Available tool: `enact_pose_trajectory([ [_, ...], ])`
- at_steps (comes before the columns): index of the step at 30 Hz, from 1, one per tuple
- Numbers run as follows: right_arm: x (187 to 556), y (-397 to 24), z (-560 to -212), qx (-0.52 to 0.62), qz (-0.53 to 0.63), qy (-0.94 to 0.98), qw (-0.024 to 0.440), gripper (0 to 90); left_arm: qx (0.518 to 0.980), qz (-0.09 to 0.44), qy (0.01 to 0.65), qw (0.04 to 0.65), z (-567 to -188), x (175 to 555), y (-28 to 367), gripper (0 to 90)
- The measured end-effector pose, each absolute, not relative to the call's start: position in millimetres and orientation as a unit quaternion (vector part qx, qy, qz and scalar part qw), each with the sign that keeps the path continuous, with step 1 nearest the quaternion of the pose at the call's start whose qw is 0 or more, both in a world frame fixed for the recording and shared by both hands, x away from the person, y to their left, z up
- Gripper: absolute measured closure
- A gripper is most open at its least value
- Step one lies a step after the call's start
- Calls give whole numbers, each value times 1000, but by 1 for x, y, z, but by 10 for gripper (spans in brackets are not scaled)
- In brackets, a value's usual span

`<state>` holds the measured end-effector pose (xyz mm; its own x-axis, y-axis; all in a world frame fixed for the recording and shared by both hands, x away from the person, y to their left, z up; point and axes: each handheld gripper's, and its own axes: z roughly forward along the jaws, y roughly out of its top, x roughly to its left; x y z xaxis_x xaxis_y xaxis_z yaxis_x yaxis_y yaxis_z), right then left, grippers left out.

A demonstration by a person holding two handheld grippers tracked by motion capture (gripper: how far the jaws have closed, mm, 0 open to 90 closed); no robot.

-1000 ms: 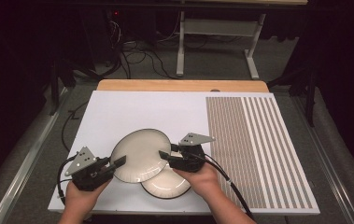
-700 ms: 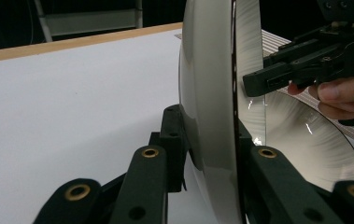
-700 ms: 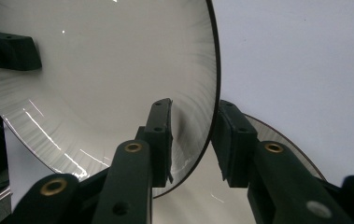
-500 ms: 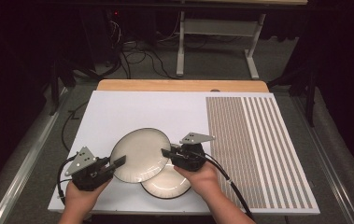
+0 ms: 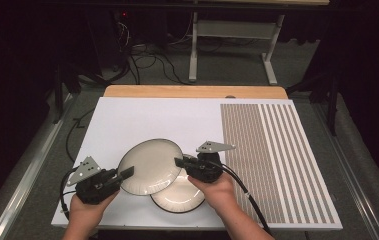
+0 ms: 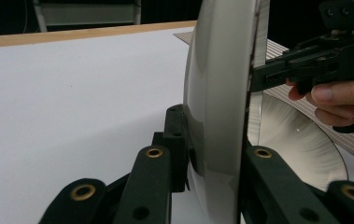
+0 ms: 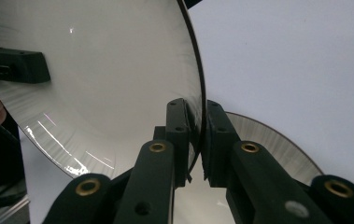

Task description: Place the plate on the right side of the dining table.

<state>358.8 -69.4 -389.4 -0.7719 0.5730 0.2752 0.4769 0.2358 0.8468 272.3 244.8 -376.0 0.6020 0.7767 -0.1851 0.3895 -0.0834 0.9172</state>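
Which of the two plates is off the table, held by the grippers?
The upper plate, clamped at opposite rims by the left gripper and right gripper. The other plate lies flat beneath it.

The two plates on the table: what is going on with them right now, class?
A person holds a claw in each hand. The left claw grips the near-left rim of the upper plate; the right claw has just been closing and now pinches the opposite rim of that plate. This plate is held tilted above the white table, partly over the lower plate, which lies flat on the table.
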Motion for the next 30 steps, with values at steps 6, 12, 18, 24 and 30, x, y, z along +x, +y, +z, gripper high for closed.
enact_pose_trajectory([
  [6, 355, -72, -384, 328, 526, 783, 59, 859, 714, 184, 409, 537, -375, 271, 243, 786],
  [12, 351, -76, -378, 321, 531, 781, 70, 865, 707, 182, 409, 547, -374, 270, 242, 783],
  [18, 347, -80, -374, 320, 532, 781, 71, 868, 699, 177, 411, 558, -374, 269, 240, 779],
  [24, 345, -84, -371, 320, 531, 781, 76, 870, 699, 181, 403, 563, -373, 268, 236, 779],
  [30, 341, -91, -367, 316, 531, 781, 84, 872, 702, 175, 395, 566, -372, 269, 231, 780],
])
